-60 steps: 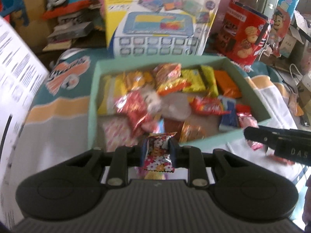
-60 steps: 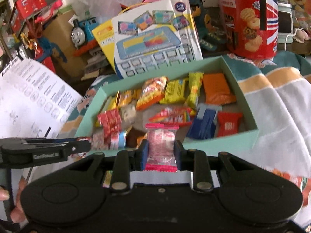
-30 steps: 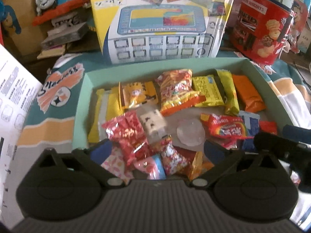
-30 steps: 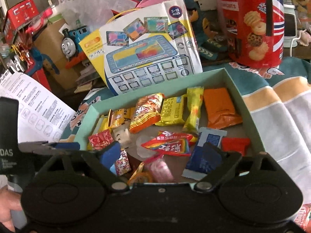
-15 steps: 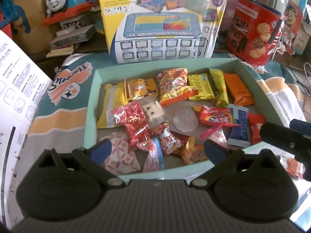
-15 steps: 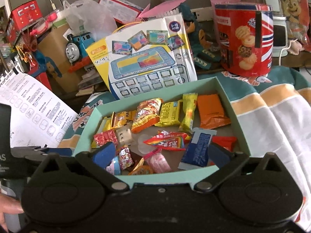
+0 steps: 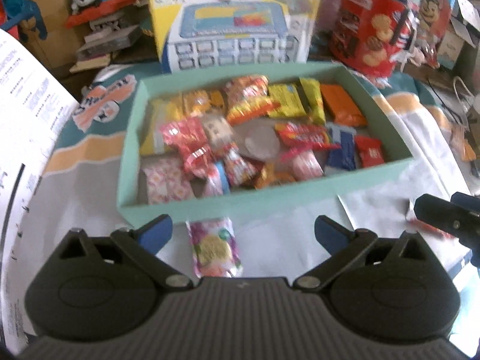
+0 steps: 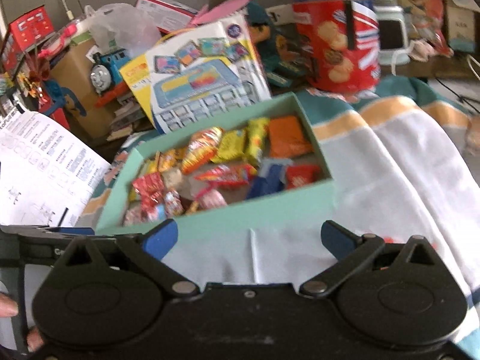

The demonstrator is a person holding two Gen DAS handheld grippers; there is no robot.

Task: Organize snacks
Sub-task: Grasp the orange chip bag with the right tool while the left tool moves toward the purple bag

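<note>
Before the box, both grippers' jaws now empty.

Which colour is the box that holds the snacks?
Pale mint green box, clearest in the left wrist view.

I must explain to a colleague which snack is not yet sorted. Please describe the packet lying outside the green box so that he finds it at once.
Find the mint-green box full of snacks on the cloth. Just in front of its near wall, between the fingers of the open left gripper, lies a pink and yellow packet. It alone rests on the cloth, outside the box.

Bright daylight, washed-out highlights, motion blur throughout, fisheye bending at edges.
</note>
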